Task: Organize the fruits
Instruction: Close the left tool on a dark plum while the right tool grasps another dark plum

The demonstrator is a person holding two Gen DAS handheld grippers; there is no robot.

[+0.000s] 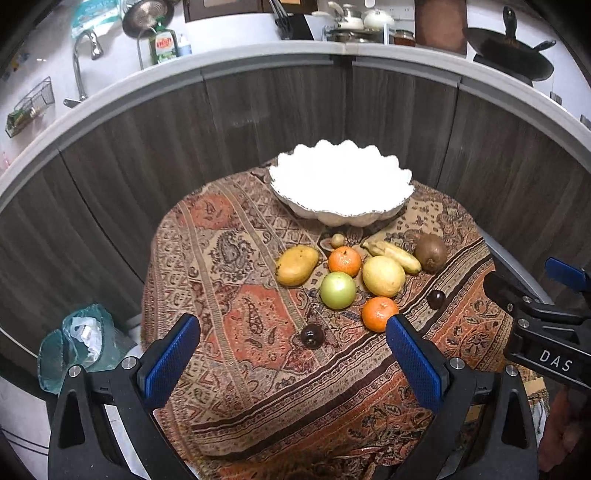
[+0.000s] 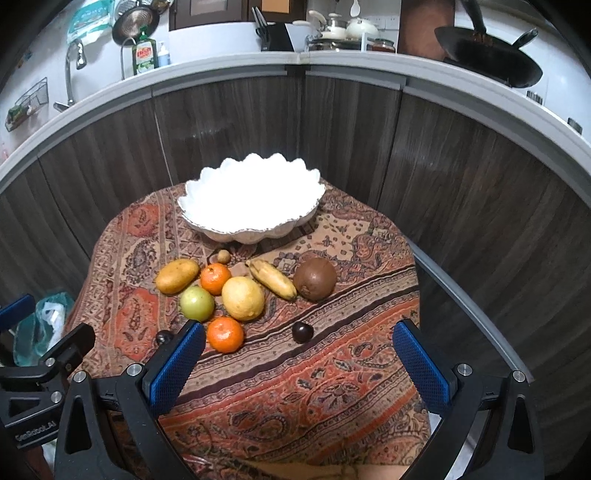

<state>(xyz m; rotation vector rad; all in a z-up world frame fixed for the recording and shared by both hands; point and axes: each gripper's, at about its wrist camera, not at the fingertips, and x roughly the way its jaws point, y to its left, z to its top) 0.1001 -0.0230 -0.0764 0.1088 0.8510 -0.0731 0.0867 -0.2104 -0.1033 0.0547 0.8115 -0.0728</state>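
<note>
Fruits (image 1: 383,276) lay clustered and touching; both grippers (image 1: 291,354) (image 2: 299,354) were released. Grasping one risked rolling its neighbours off the tabletop (image 1: 258,369) edge.

Kitchen corner, dim below, bright along the counter

Dark wood-grain cabinet fronts (image 2: 236,122) under a pale grey countertop edge (image 1: 258,64); chrome tap (image 1: 79,66), green dish-soap bottle (image 2: 144,55), black wok (image 2: 491,55) and cream pots (image 1: 354,18) against white wall; patterned paisley tablecloth (image 2: 314,376) in front; glassy green bin (image 1: 70,347) beside it.
</note>
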